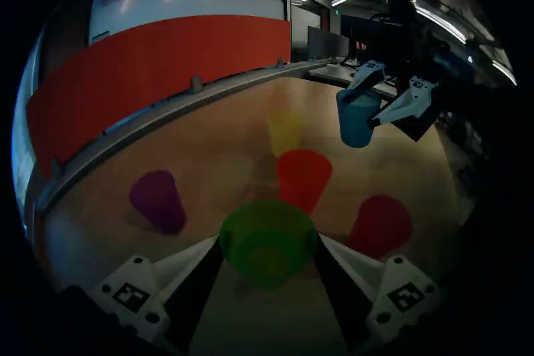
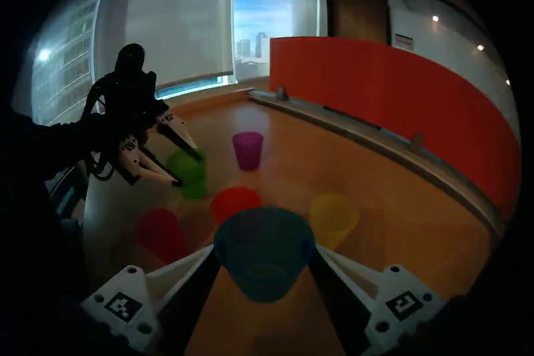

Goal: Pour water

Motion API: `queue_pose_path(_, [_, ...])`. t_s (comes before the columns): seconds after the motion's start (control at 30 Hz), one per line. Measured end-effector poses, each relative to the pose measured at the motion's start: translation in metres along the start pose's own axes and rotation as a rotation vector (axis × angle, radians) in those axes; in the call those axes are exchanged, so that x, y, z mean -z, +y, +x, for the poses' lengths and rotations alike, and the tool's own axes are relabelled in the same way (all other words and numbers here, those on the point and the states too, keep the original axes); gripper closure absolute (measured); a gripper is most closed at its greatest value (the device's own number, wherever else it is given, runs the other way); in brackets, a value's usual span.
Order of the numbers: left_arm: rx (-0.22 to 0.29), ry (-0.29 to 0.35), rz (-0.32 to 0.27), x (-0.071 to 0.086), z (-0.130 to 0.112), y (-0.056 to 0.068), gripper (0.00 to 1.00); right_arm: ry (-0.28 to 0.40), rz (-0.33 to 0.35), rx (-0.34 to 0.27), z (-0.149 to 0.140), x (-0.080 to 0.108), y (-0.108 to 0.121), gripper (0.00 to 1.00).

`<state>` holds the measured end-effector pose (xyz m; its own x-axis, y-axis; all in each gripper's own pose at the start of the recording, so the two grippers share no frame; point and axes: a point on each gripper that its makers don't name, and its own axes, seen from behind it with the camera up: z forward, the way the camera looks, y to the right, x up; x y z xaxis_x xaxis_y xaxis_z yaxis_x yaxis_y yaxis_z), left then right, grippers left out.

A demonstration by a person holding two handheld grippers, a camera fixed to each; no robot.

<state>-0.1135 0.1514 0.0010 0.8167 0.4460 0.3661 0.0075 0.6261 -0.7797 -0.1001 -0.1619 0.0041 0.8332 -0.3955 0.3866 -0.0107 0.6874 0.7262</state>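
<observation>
My left gripper (image 1: 268, 241) is shut on a green cup (image 1: 267, 256), whose open top faces the camera. Beyond it on the wooden table (image 1: 220, 149) stand an orange cup (image 1: 304, 175), a yellow cup (image 1: 286, 130), a purple cup (image 1: 158, 201) and a red cup (image 1: 380, 226). Farther off, my right gripper (image 1: 360, 107) holds a blue cup (image 1: 356, 117) raised over the table. In the right gripper view, my right gripper (image 2: 263, 249) is shut on the blue cup (image 2: 263, 259). My left gripper (image 2: 189, 169) holds the green cup (image 2: 188, 172) at the left. I see no water.
An orange cup (image 2: 235, 202), a yellow cup (image 2: 332, 217), a red cup (image 2: 159, 232) and a purple cup (image 2: 247, 149) stand between the two grippers. A red partition (image 2: 400, 95) with a grey rail runs along the table's far side. A dark sleeve (image 2: 47, 149) reaches in at the left.
</observation>
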Motion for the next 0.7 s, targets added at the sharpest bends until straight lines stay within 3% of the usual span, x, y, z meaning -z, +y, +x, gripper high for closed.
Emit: queue_pose_path(0.7, [0.025,-0.012,-0.026,-0.008,-0.023,0.004,0.12,-0.015,-0.002,-0.003,-0.004,-0.007,0.0,0.09])
